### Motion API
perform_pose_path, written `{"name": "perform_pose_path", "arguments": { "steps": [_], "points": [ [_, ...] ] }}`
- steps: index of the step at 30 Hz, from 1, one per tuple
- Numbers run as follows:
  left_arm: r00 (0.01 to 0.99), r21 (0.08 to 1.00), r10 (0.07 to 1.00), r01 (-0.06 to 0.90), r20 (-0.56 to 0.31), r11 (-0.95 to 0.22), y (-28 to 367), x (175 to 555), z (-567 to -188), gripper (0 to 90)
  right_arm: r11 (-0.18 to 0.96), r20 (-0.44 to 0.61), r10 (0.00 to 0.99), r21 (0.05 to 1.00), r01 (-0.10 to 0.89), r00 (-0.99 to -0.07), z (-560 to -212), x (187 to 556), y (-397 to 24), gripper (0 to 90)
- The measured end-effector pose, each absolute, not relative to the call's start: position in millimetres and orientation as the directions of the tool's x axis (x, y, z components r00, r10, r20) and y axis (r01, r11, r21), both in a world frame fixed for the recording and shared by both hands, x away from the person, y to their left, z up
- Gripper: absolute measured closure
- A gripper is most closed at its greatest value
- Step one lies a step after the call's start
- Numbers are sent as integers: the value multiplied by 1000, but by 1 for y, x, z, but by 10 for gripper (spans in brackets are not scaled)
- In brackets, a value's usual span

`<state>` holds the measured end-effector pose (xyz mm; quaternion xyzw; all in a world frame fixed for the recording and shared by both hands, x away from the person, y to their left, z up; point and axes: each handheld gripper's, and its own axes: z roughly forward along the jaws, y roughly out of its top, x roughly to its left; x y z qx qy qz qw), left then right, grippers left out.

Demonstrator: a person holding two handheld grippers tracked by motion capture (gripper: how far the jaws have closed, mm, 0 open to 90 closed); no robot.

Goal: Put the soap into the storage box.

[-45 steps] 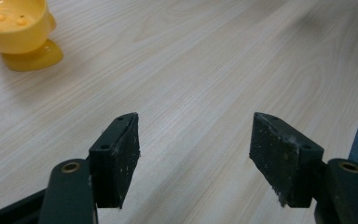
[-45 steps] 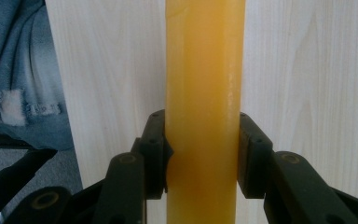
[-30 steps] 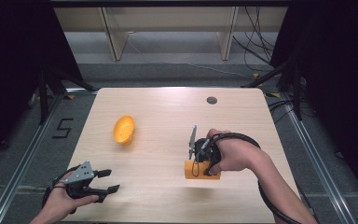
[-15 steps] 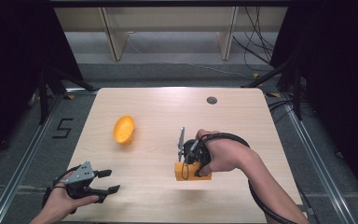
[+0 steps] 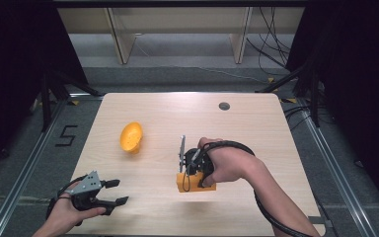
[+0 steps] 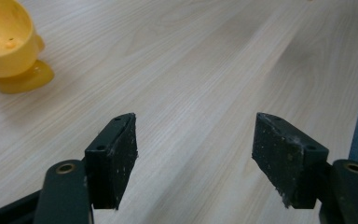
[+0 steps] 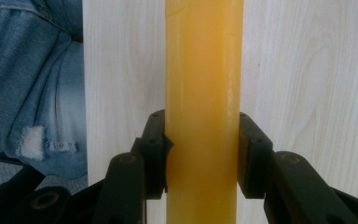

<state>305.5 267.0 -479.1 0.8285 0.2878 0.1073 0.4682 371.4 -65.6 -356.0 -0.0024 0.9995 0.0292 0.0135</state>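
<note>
Two grippers are held over a light wooden desk point(image 5: 256, 123). Nearest, at the front left corner, the left gripper point(image 5: 112, 192) is held low in a hand point(image 5: 69, 212), and its fingers point(image 6: 114, 156) are spread wide with nothing but bare wood seen between them. Right of it and a little farther in, the right gripper point(image 5: 190, 170) is pointed down from the right hand point(image 5: 229, 163), and its fingers point(image 7: 154, 151) are pressed against both sides of an orange block point(image 5: 196, 183) that rests on the desk; in the right gripper view the block point(image 7: 204, 93) is seen as a smooth yellow-orange bar running straight up between them. Blue denim point(image 7: 32, 79) is seen beyond the desk edge there. Farther back and to the left, well apart from both grippers, a small yellow-orange bowl point(image 5: 131, 137) is tipped on its side. Near the far edge, a dark round hole point(image 5: 224, 105) is set in the desk.
</note>
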Motion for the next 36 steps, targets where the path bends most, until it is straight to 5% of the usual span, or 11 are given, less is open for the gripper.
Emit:
{"name": "perform_pose_path", "arguments": {
  "steps": [19, 36],
  "points": [
    [848, 877, 521, 318, -94, -359, 248, 312, -466, 254, 995, -17, -59, 79, -60, -998, -354, 368, -28, 621],
    [939, 908, 344, 168, -28, -383, 188, 313, -446, 270, 994, -5, -69, 86, -69, -998, -355, 364, -16, 621]
  ]
}}
